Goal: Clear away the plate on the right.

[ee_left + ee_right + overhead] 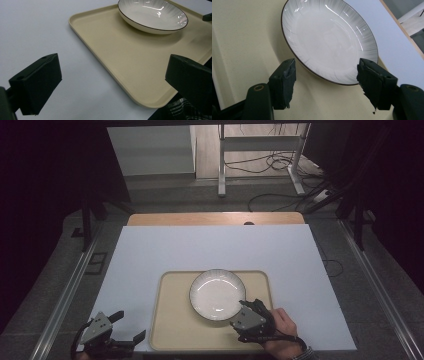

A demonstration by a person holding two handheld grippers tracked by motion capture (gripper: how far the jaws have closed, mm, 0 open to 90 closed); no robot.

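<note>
Plate [217, 294], white with a thin dark rim, was seen lying on the beige tray [172, 330], toward its far right part. The tray was placed on the white table [150, 250]. The right gripper [246, 306] was held at the near right edge of the plate, with its jaws released; in the right gripper view the rim was seen between the open pads, not pressed. The left gripper [129, 327] was kept open near the tray's near left corner, with nothing in it.
</note>
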